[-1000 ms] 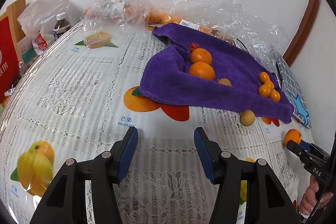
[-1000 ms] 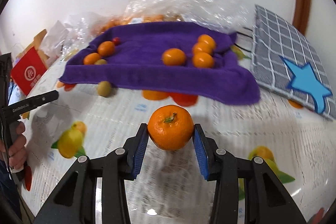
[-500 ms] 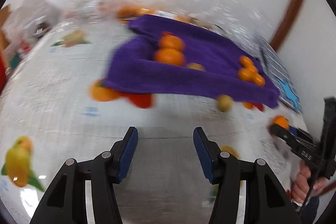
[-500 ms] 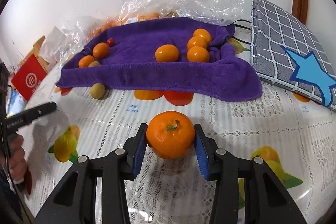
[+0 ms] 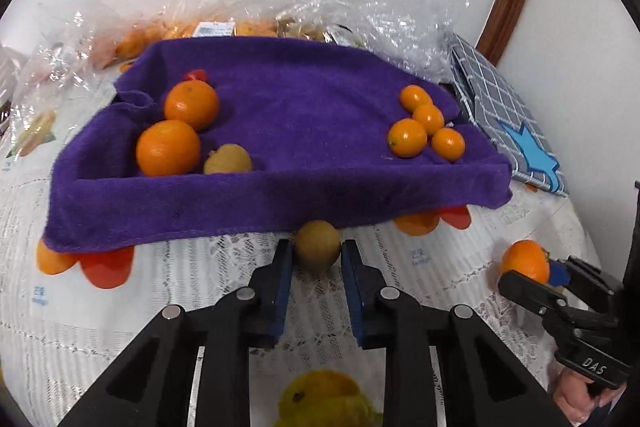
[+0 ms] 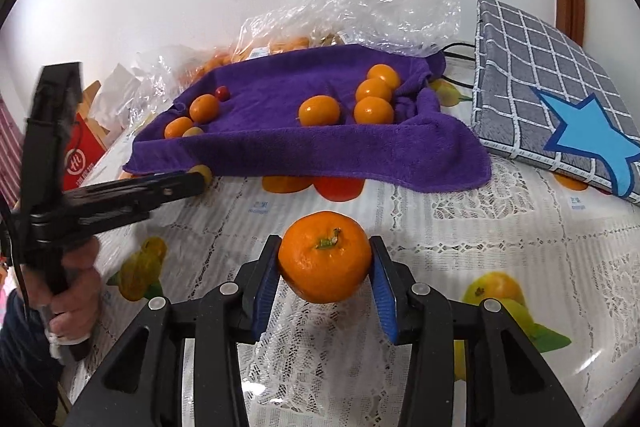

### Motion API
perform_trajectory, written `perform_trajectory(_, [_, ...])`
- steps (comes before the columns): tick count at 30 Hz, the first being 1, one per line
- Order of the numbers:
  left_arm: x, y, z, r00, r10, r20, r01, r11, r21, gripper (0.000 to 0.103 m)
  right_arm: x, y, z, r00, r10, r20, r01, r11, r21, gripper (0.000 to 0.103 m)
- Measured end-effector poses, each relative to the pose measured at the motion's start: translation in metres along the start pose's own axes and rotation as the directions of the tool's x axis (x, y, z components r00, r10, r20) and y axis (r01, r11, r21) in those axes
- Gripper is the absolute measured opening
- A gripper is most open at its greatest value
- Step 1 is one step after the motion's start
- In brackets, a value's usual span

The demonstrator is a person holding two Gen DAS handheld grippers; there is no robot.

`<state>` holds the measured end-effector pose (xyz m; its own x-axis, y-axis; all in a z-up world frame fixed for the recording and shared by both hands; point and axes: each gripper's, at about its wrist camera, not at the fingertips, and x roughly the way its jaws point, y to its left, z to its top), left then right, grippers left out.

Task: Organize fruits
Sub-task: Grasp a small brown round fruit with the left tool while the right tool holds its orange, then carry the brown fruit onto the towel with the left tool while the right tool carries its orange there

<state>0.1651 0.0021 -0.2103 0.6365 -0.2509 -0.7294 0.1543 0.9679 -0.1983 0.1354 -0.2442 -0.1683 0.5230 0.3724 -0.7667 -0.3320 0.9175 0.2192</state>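
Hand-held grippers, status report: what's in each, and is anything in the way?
Left hand-held gripper shut on yellow-green fruit at purple towel edge. Right hand-held gripper shut on tangerine. Nothing blocking.

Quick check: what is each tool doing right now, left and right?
Left tool: closed on the yellow-green fruit at the towel's edge.
Right tool: closed on the orange.
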Motion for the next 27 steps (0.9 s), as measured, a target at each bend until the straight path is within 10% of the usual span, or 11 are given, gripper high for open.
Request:
perform_trajectory(17, [-0.038, 0.032, -0.004, 0.981, -0.058, 0.184, 0.085, 0.986, -0.144, 0.024, -0.003, -0.002, -0.001, 1.000, 0.022, 0.016, -0.022, 1.000, 0.010, 0.043])
perform_trajectory(27, [-0.050, 0.047, -0.009, 0.987, -0.015, 0.162, 0.048, 0.978, -0.203, 0.024, -0.003, 0.011, 0.017, 0.999, 0.032, -0.003, -0.033, 0.999, -0.016, 0.043])
